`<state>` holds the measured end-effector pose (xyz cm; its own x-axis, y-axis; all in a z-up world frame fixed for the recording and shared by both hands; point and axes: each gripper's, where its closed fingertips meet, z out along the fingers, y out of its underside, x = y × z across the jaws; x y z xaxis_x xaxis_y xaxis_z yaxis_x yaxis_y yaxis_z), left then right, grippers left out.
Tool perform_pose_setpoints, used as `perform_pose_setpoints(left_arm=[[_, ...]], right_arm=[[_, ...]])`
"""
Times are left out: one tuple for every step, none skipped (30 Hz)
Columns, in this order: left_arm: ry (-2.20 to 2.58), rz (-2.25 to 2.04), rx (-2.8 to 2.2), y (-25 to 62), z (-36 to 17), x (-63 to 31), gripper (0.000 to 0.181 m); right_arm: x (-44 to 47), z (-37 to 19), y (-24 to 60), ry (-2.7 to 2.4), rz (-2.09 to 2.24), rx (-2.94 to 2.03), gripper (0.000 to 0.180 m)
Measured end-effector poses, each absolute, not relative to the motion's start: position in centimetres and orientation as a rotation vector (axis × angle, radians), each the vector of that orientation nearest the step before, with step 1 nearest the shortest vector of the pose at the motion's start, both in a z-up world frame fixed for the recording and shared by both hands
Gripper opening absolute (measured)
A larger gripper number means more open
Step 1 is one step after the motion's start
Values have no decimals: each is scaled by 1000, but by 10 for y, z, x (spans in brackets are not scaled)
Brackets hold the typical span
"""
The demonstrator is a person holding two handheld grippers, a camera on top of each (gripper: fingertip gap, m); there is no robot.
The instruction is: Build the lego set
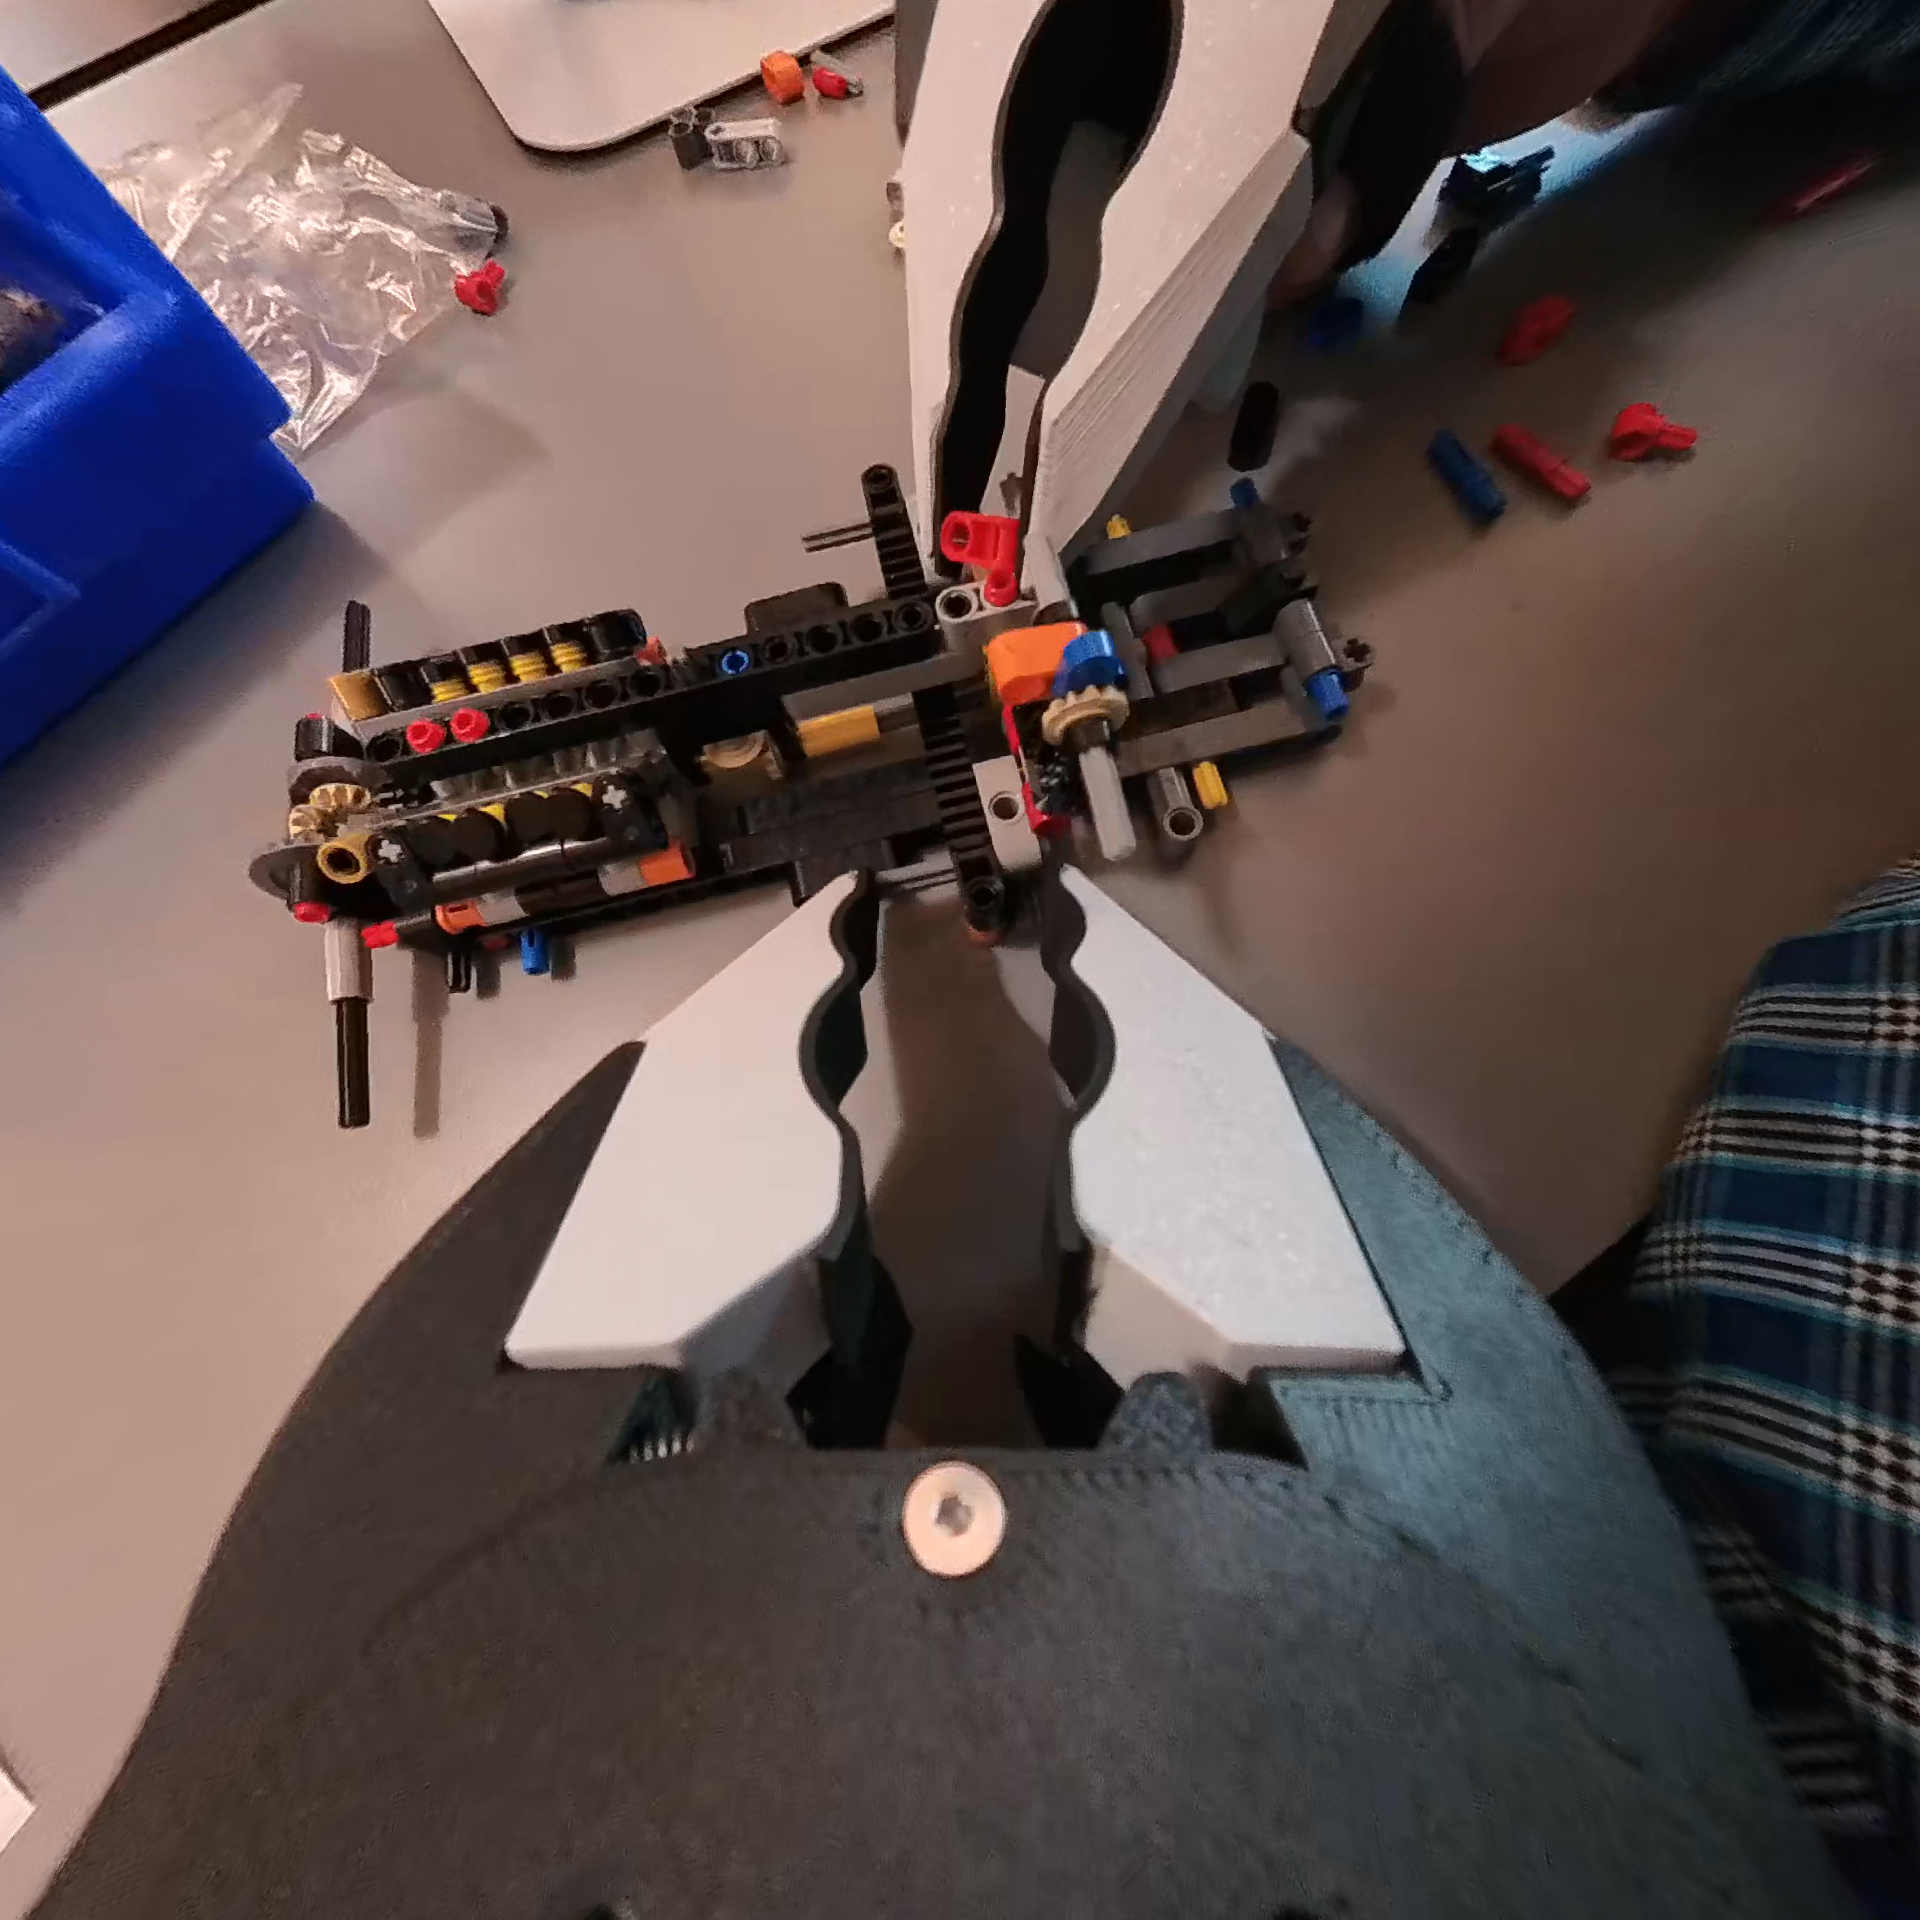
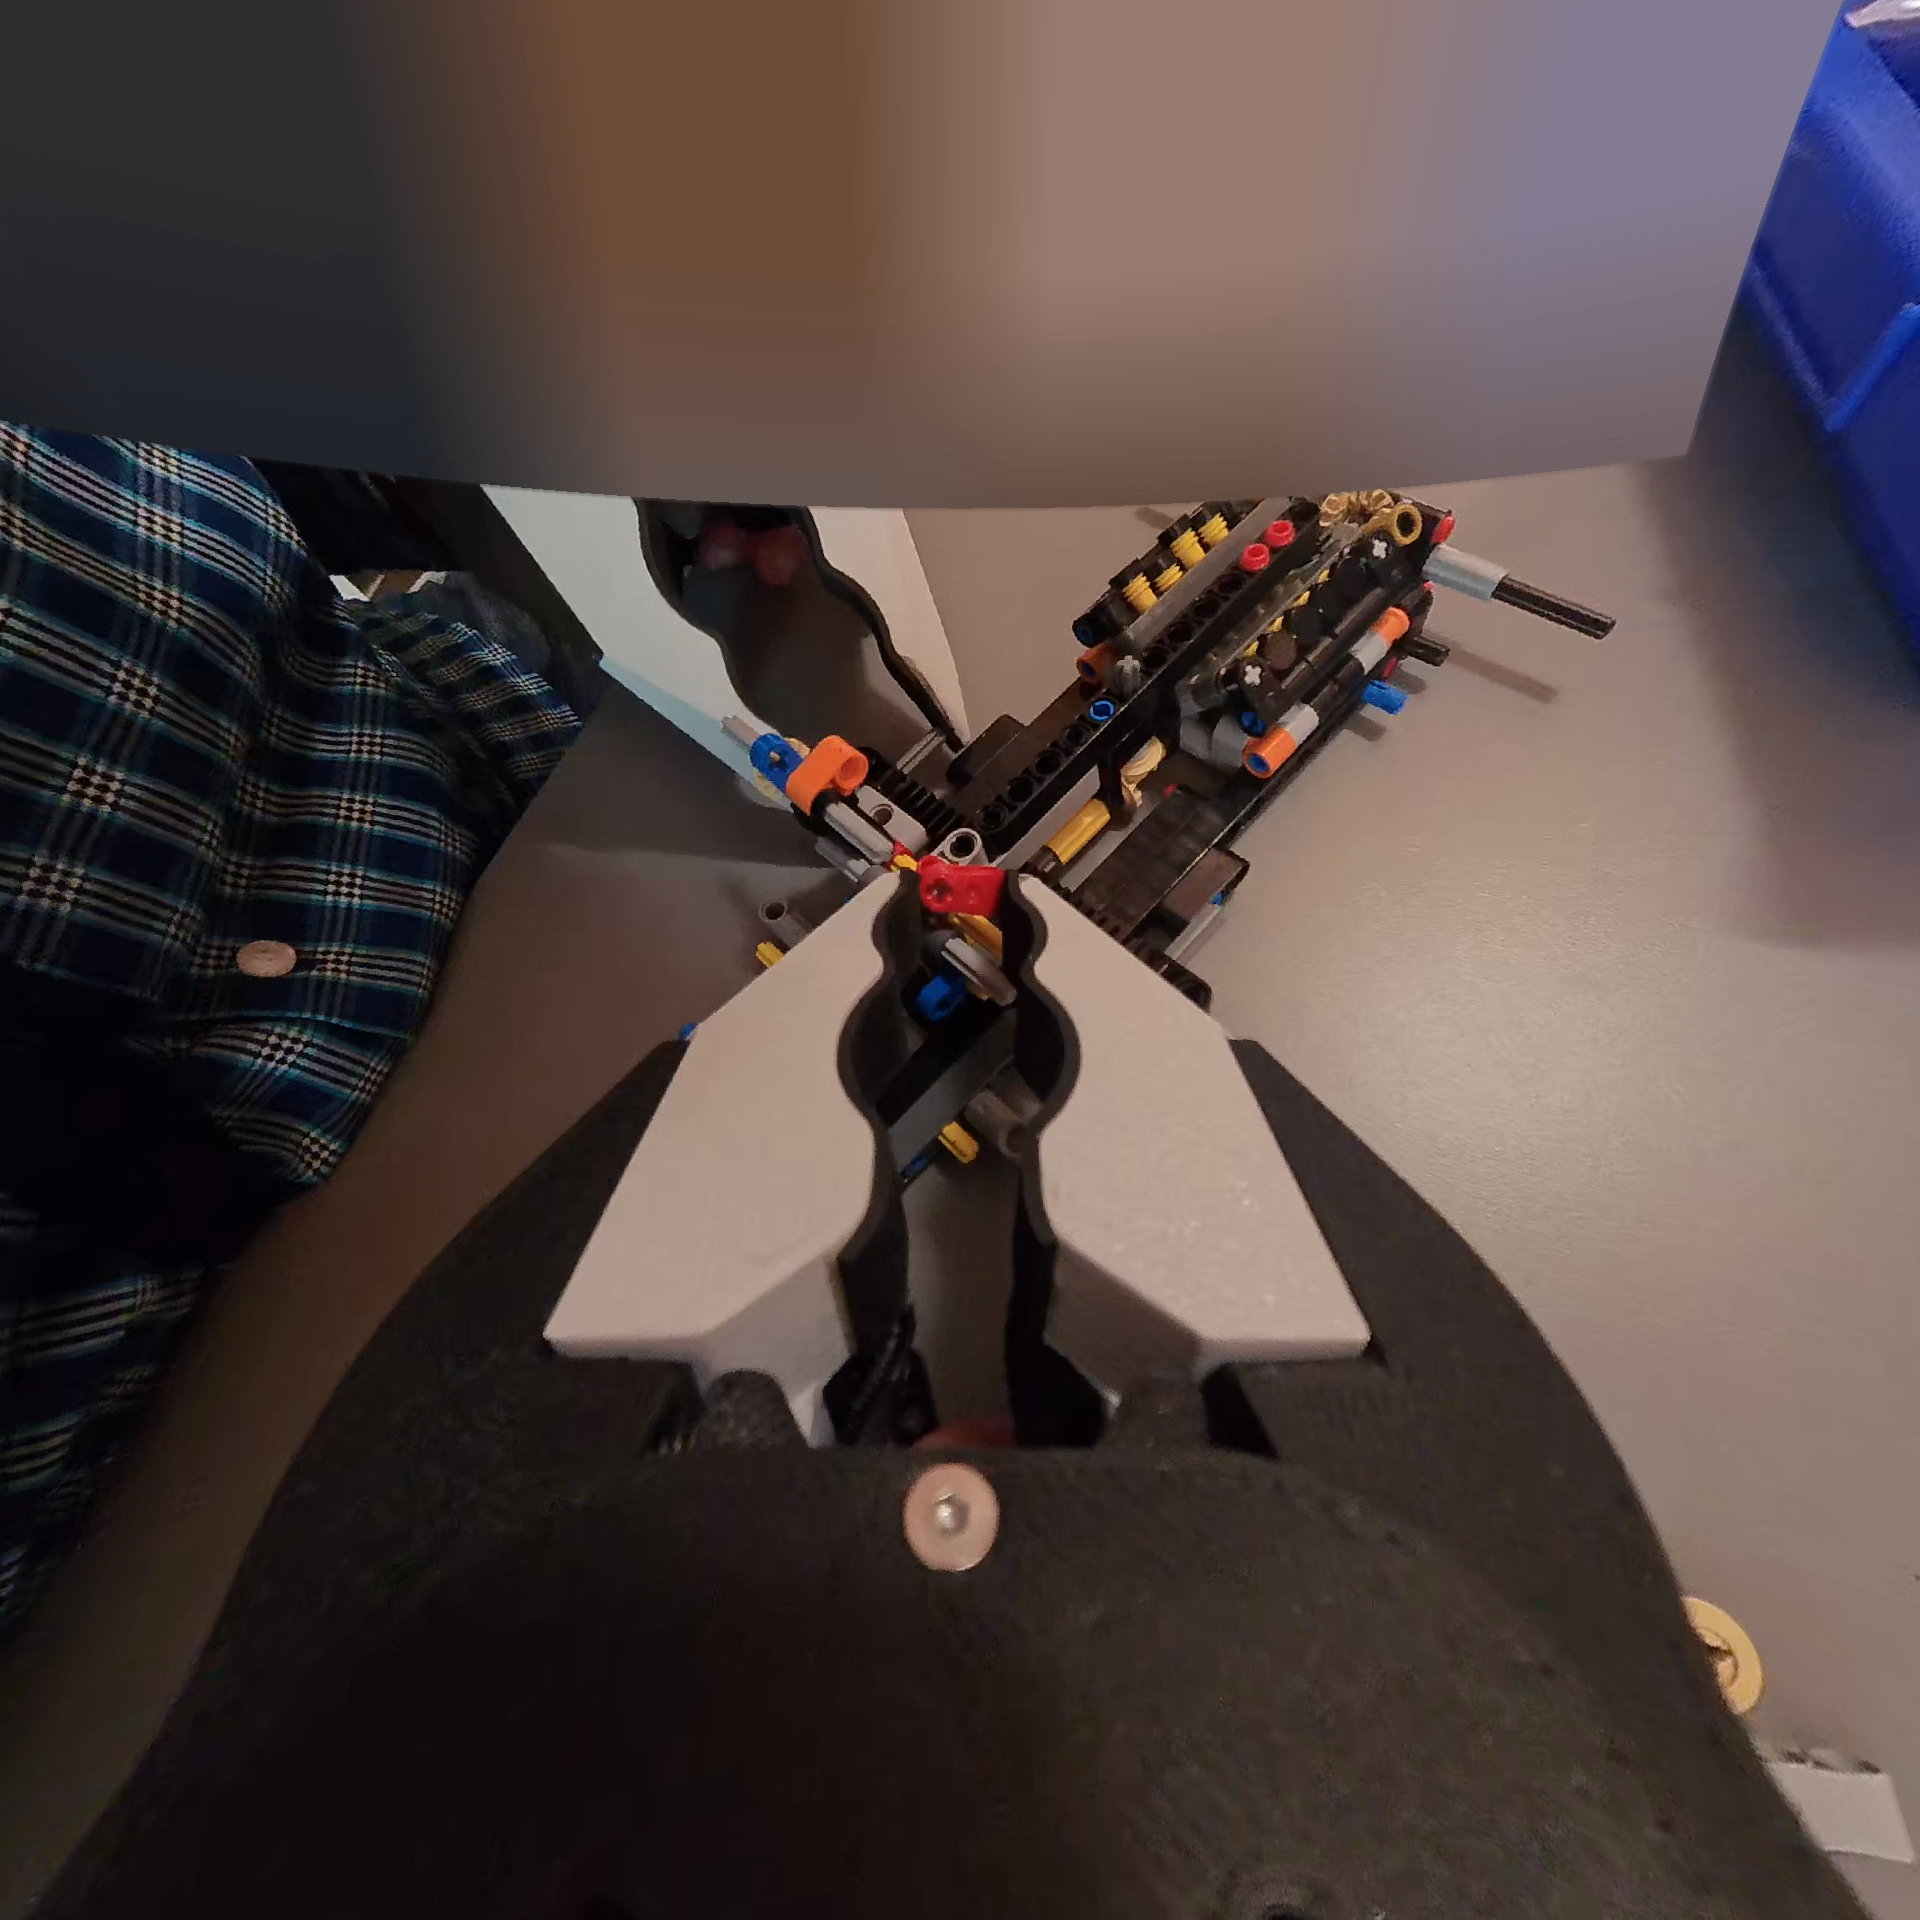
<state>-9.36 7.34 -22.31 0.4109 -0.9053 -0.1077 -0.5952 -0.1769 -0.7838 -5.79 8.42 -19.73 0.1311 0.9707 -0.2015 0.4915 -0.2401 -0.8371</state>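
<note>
A long black Lego Technic chassis [image 1: 790, 748] with yellow, red, orange and blue parts lies on the grey table; it also shows in the right wrist view [image 2: 1195, 727]. My left gripper [image 1: 961, 888] is closed on the chassis's near edge, around the end of a black toothed rack [image 1: 951, 758] and a grey beam. My right gripper [image 2: 951, 883] is shut on a small red connector [image 2: 961, 888]. It comes in from the far side in the left wrist view [image 1: 982, 556] and holds the red connector [image 1: 977, 540] against a grey beam on the chassis's far edge.
A blue bin [image 1: 114, 436] stands at the left, with a clear plastic bag [image 1: 291, 239] beside it. Loose red and blue pins [image 1: 1538, 457] lie at the right, and more parts [image 1: 727, 135] lie by a white board at the back. A plaid sleeve [image 1: 1787, 1299] is at the right.
</note>
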Motion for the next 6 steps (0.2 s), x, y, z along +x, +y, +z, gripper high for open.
perform_pose_setpoints(left_arm=[[1282,-499,-1881,74,-224,-94,29],[1279,-498,-1877,74,-224,-94,29],[1278,-497,-1875,74,-224,-94,29],[1284,-490,-1876,74,-224,-94,29],[1287,-485,-1873,73,-225,-94,29],[1304,-505,-1865,70,-224,-91,21]], right_arm=[[-58,-197,84,-1410,1024,-1811,12],[-58,-197,84,-1410,1022,-1811,12],[-58,-197,84,-1410,1022,-1810,12],[-58,-197,84,-1411,1023,-1810,12],[-58,-197,84,-1410,1023,-1810,12],[-58,-197,85,-1406,1021,-1812,12]])
